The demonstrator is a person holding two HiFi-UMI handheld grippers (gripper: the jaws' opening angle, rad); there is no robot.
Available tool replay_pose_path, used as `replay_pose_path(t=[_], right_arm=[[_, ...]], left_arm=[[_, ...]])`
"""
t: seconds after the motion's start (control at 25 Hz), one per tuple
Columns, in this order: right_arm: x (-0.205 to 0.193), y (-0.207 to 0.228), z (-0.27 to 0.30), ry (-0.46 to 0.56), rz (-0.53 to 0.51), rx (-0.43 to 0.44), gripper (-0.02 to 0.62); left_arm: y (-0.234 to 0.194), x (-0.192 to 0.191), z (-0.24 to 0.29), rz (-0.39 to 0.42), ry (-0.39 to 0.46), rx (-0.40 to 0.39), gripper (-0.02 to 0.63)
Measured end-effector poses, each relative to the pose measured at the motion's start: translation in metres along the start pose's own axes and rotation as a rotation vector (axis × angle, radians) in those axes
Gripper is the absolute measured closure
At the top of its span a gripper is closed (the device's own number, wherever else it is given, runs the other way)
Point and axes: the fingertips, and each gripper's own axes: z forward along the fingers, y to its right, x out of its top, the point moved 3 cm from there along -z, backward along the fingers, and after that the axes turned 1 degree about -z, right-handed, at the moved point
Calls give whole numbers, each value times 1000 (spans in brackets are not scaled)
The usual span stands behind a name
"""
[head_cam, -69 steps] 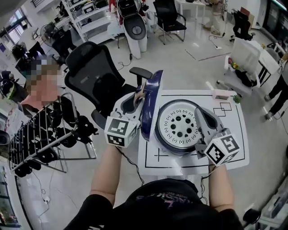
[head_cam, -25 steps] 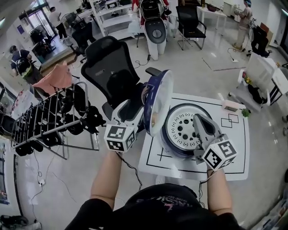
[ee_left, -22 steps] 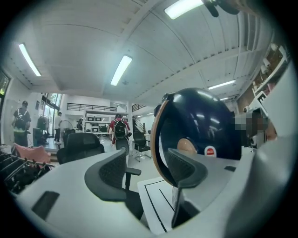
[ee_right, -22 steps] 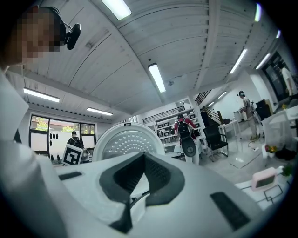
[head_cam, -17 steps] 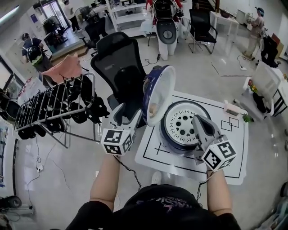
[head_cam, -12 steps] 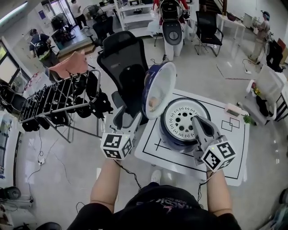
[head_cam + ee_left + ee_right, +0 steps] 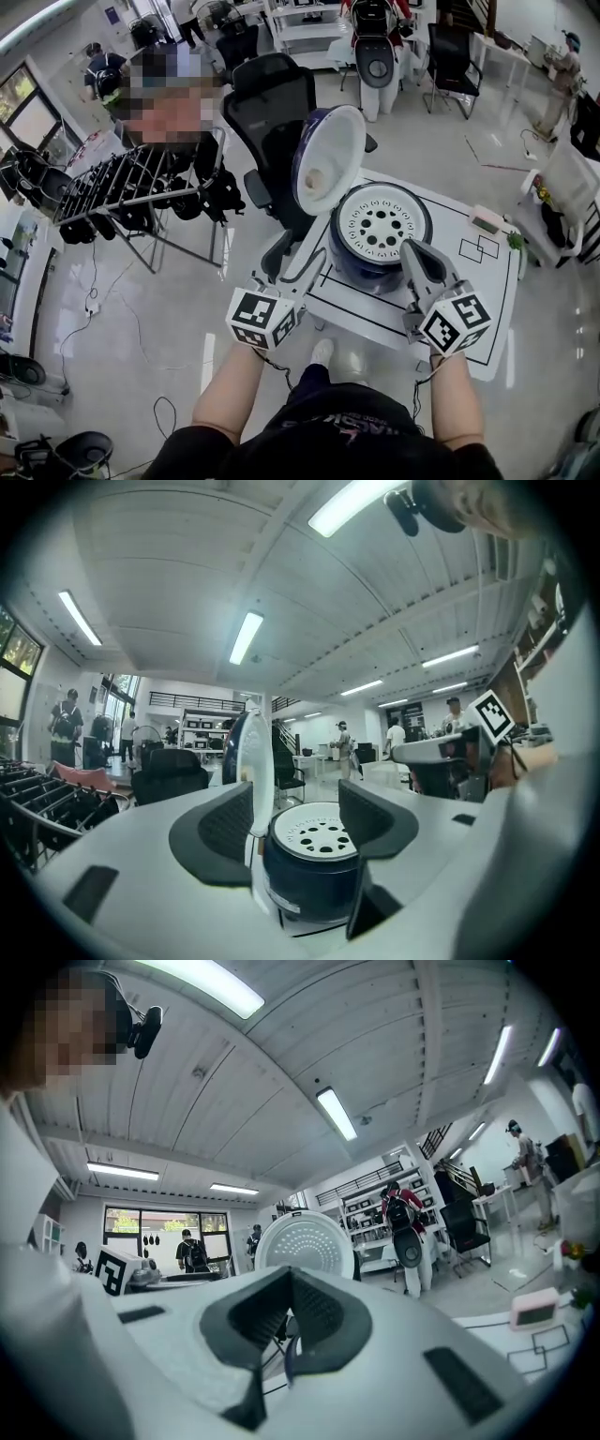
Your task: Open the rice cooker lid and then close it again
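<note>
Rice cooker (image 7: 380, 223): stands on the white, black-lined surface (image 7: 487, 281); perforated inner plate exposed.
Lid (image 7: 330, 161): raised, standing about upright on the cooker's side at the head view's left, pale inner face turned to the pot.
Left tool (image 7: 291, 262): jaws wide and just been opening; nothing pressed between the pads. It sits at the surface's near-left edge, apart from the lid. In the left gripper view the cooker and lid edge show beyond the gap.
Right tool (image 7: 413, 249): jaws together, nothing between them; tip near the cooker's front rim, contact cannot be told.
Office chair (image 7: 272, 103): on the floor behind the lid.
</note>
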Motion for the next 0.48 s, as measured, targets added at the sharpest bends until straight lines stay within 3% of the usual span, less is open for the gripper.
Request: replay_pose_path(t=[0.48], right_arm=[[-5,-8,-47,-11,2,24,594]], left_arm=[[75,-15,-25,-36,-17,-55,330]])
